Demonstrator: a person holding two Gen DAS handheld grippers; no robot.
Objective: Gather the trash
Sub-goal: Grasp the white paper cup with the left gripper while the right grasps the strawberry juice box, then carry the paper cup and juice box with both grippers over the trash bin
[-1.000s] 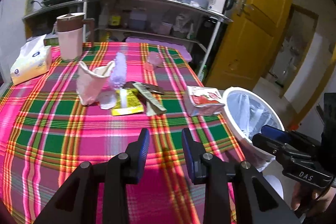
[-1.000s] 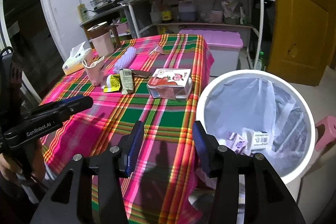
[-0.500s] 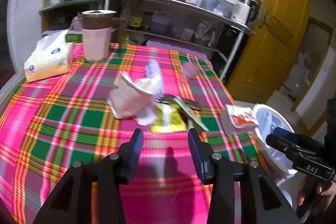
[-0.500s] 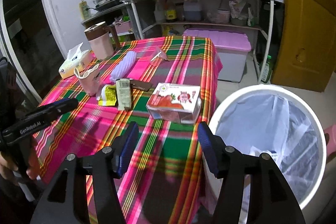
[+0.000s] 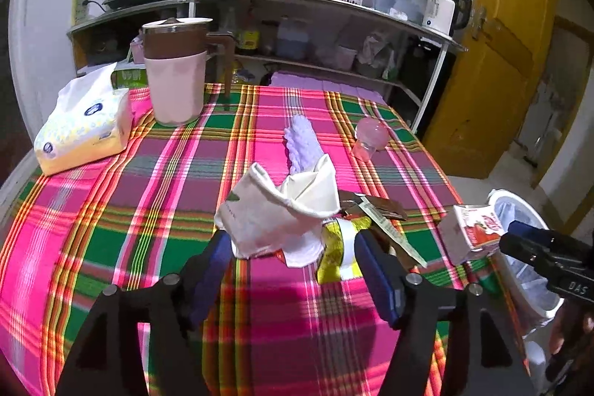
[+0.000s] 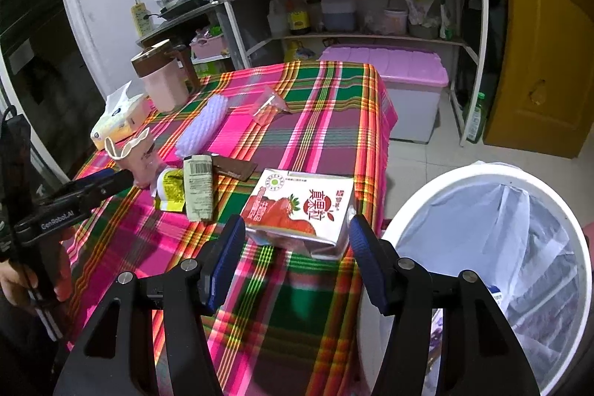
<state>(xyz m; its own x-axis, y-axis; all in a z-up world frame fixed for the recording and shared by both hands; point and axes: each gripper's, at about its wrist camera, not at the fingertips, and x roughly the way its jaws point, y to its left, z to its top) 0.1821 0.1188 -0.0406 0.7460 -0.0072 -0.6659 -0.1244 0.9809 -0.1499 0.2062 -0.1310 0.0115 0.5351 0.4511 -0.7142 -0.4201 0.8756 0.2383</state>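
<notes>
A crushed white paper cup (image 5: 271, 214) lies on the plaid tablecloth (image 5: 111, 210) beside a yellow wrapper (image 5: 334, 247). My left gripper (image 5: 292, 236) has its jaws opening wide, with the cup's near end between the fingertips and untouched. A strawberry drink carton (image 6: 300, 206) lies near the table's right edge. My right gripper (image 6: 297, 221) is open around its near end, and the pads do not press it. The white bin (image 6: 482, 169) with a clear liner stands on the floor to the right, with some rubbish inside.
A barcode wrapper (image 6: 198, 184), a brown wrapper (image 6: 234, 169), a purple brush-like thing (image 5: 302, 143) and a clear pink cup (image 5: 369, 136) lie further back. A tissue pack (image 5: 81, 132) and a pink jug (image 5: 174, 73) stand at the far left. Shelves and a yellow door are behind.
Both grippers moved forward over the table. The left jaws spread much wider and closed in on the crushed cup. The right gripper widened a little and came up to the carton.
</notes>
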